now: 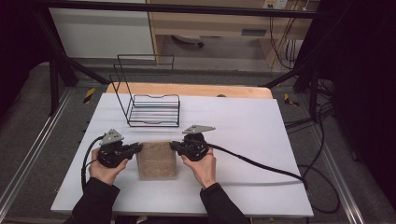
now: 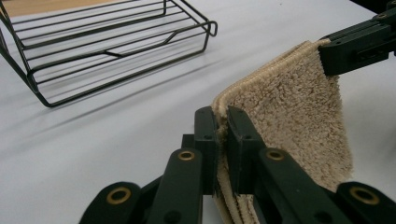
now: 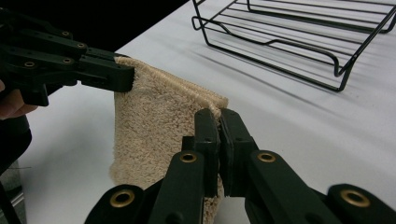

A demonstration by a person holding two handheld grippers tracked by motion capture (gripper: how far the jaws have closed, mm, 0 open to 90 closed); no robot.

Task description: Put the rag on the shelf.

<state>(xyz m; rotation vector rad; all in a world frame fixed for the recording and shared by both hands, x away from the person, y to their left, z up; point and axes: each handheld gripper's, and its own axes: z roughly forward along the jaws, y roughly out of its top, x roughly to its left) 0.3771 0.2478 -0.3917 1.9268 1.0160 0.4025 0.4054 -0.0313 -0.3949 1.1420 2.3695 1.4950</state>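
Each tool, left tool (image 1: 135,148) and right tool (image 1: 174,145), is clamped on a far corner of the folded beige towel (image 1: 157,160) near the worktop (image 1: 243,126) front edge, so uneven lifting could let the thick folds slip free before reaching the wire rack (image 1: 154,111).

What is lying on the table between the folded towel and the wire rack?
Nothing: in the high view, bare white table separates the beige towel from the black wire rack.
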